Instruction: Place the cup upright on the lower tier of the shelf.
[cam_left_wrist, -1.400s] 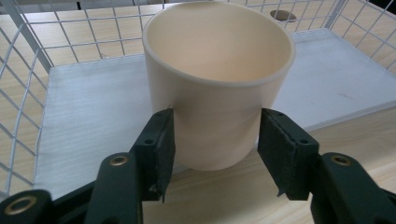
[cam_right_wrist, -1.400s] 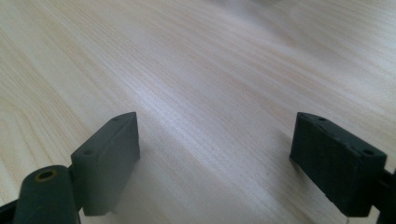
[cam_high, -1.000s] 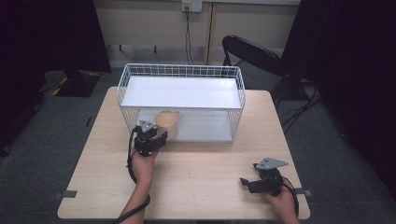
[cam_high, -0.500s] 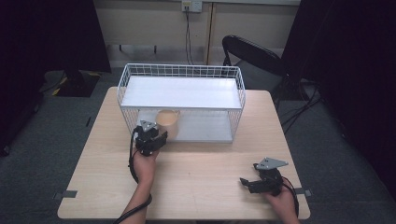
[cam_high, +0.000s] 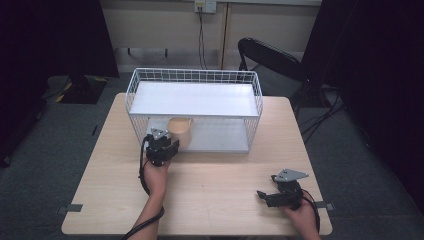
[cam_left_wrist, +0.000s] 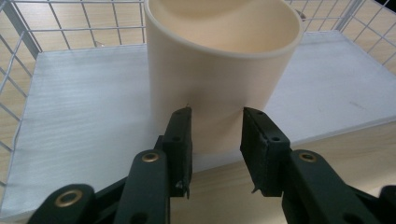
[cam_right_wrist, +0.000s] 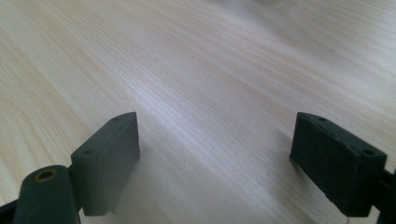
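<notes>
cream cup (cam_left_wrist: 219, 70) upright on lower shelf of wire rack (cam_high: 195, 75), at its front left. left tool (cam_left_wrist: 215, 135) jaws have just been closing, now flank cup base; contact unclear. right tool (cam_right_wrist: 215, 158) spread wide over desk (cam_high: 220, 200).

Left claw (cam_high: 169, 145) sits left of centre in the high view, forearm rising from the bottom edge; its jaws have just been closing and stand narrowly apart. Right claw (cam_high: 265, 196), lower right, points left, jaws spread wide.

Black folding chair (cam_high: 270, 57) behind light wooden table (cam_high: 220, 195); black cables (cam_high: 202, 37) hanging from white wall socket (cam_high: 205, 6); grey carpet floor (cam_high: 50, 165).
</notes>
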